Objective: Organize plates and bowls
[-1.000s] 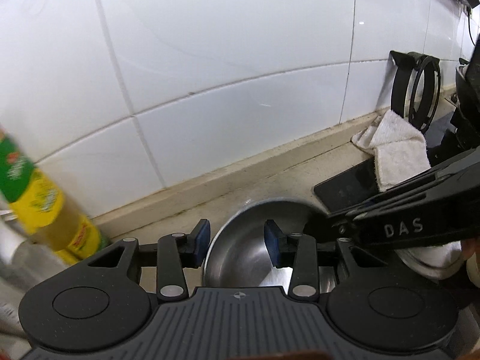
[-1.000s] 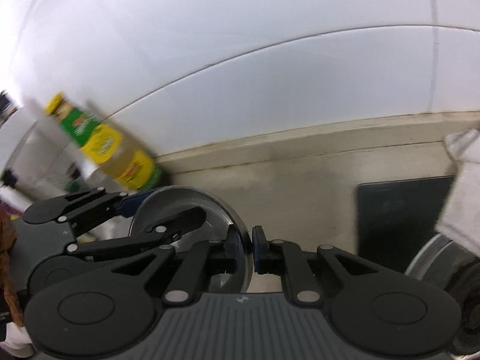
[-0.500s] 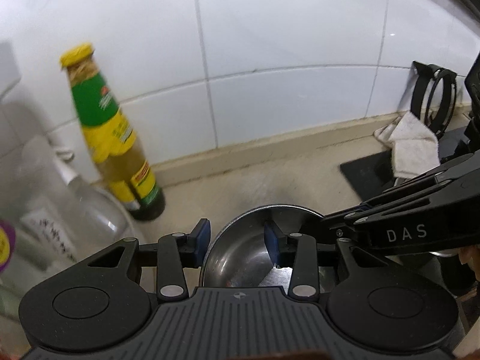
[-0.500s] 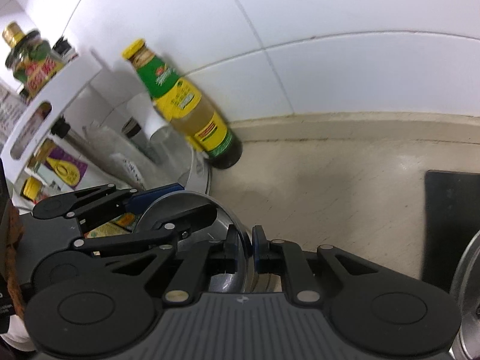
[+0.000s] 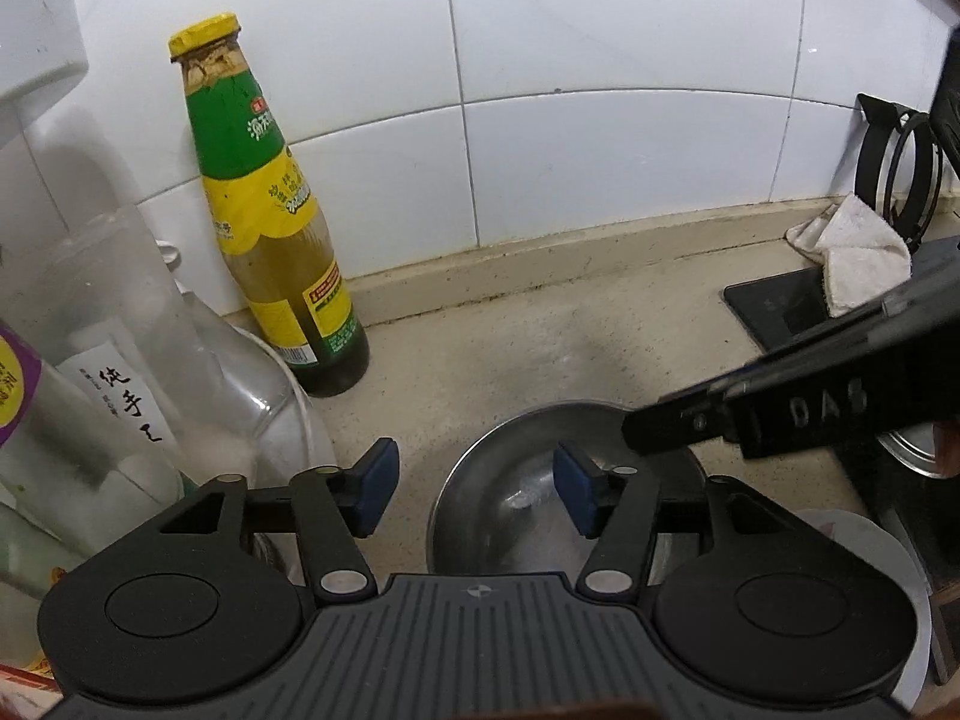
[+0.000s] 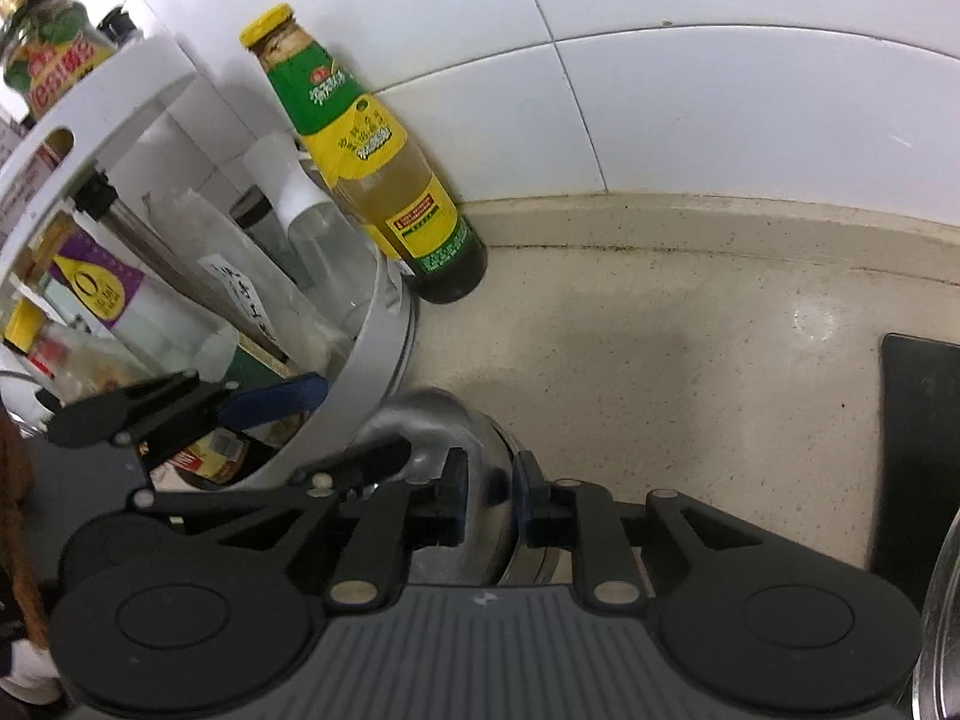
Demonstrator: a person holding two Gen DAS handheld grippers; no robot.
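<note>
A steel bowl (image 5: 528, 480) sits on the beige counter (image 5: 540, 348), close to the white spice rack (image 6: 384, 330). My left gripper (image 5: 474, 495) straddles the bowl's left rim and its jaws are opening. One blue pad (image 5: 375, 489) stands clear outside the bowl and the other pad (image 5: 576, 495) is inside it. My right gripper (image 6: 489, 498) straddles the opposite rim of the bowl (image 6: 432, 420). Its jaws are opening too, with the thin rim loose in the small gap. In the left wrist view a right finger (image 5: 672, 429) reaches over the bowl's right edge.
A green-and-yellow sauce bottle (image 5: 270, 228) stands against the tiled wall just left of the bowl. The rack holds several bottles and jars. A black cooktop (image 5: 774, 306) with a white cloth (image 5: 858, 252) lies to the right. A white plate (image 5: 870, 588) is at the lower right.
Both grippers moved left along the counter with the bowl, so the bottle and rack came into view. The left jaws have spread wide off the rim; the right jaws have parted a little.
</note>
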